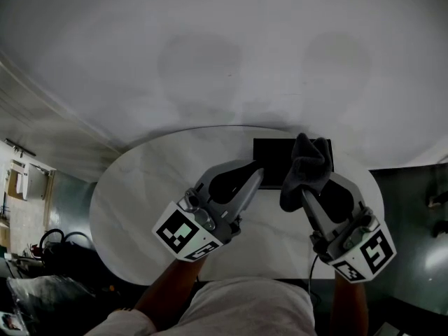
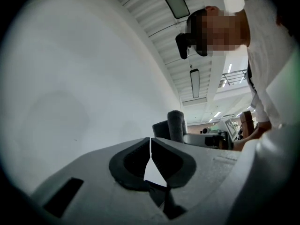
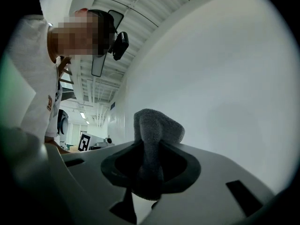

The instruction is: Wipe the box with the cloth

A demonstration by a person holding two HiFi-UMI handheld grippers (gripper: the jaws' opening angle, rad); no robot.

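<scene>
Black box (image 1: 274, 161) on white counter (image 1: 140, 187). Right claw (image 1: 302, 191) clamps grey cloth (image 1: 308, 166) before box's right half; left claw (image 1: 257, 174), closed, at box's left edge.

The left forearm (image 1: 166, 290) and right forearm (image 1: 350, 302) reach forward side by side. The left gripper (image 1: 257, 175) points ahead and angles slightly right, its fingers (image 2: 136, 159) pressed together with nothing between them. The right gripper (image 1: 302, 192) leans slightly left, its fingers clamped on a grey cloth (image 1: 309, 161) that bunches above the tips.
</scene>
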